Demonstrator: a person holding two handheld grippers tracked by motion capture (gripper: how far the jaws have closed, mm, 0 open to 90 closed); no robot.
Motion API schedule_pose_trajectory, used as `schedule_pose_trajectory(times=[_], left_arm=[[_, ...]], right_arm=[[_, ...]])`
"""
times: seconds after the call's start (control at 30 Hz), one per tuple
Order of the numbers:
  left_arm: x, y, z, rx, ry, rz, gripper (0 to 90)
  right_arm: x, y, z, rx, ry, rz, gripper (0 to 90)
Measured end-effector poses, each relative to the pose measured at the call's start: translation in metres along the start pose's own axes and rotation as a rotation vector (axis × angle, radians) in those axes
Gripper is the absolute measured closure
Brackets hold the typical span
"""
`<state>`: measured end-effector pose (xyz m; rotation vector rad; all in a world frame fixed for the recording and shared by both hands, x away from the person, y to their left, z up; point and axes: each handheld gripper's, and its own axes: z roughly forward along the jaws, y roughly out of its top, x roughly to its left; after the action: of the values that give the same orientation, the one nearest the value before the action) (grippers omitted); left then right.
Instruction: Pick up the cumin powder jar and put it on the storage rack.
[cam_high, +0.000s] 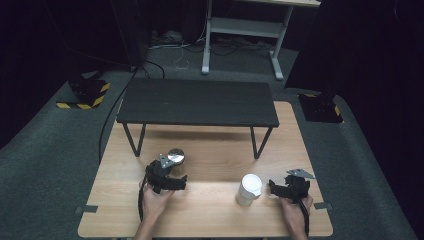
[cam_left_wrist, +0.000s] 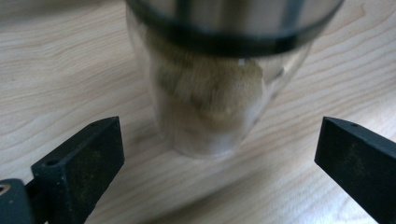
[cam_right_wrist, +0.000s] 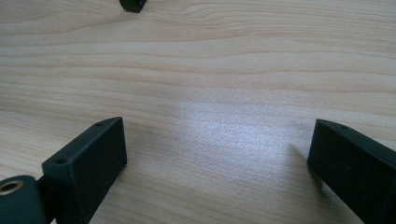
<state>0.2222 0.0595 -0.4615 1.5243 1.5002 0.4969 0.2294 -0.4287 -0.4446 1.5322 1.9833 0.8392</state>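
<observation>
A clear jar (cam_high: 176, 156) with a silvery lid stands on the wooden table (cam_high: 210, 155) in front of the black shelf. In the left gripper view the jar (cam_left_wrist: 210, 98) holds a tan powder and stands just ahead of the jaws, centred in the wide gap and touching neither. My left gripper (cam_high: 172, 169) (cam_left_wrist: 217, 140) is open right behind it. A white cup (cam_high: 248, 189) stands at the front right. My right gripper (cam_high: 275, 187) (cam_right_wrist: 217, 135) is open just right of the cup, low over bare wood with nothing between its jaws.
A low black shelf (cam_high: 197, 102) on thin legs spans the table's far half. A small black piece (cam_right_wrist: 131, 4) sits at the top edge of the right gripper view. Grey carpet surrounds the table, and a desk frame (cam_high: 245, 30) stands beyond it.
</observation>
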Motion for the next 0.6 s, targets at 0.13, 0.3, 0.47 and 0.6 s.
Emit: schedule_pose_trajectory(times=[0.13, 0.3, 0.47, 0.6], left_arm=[[-0.003, 0.005, 0.007, 0.005, 0.006, -0.001, 2.6], [-0.007, 0.009, 0.012, 0.010, 0.013, 0.006, 4.0], [-0.011, 0.012, 0.021, 0.008, 0.024, -0.008, 6.4], [-0.011, 0.014, 0.026, 0.013, 0.025, -0.008, 8.0]], right_arm=[[0.000, 0.000, 0.000, 0.000, 0.000, 0.000, 4.0], [0.000, 0.000, 0.000, -0.001, 0.001, -0.002, 4.0], [-0.001, 0.000, 0.000, -0.001, 0.003, -0.006, 4.0], [0.000, 0.000, 0.000, 0.000, 0.003, -0.005, 4.0]])
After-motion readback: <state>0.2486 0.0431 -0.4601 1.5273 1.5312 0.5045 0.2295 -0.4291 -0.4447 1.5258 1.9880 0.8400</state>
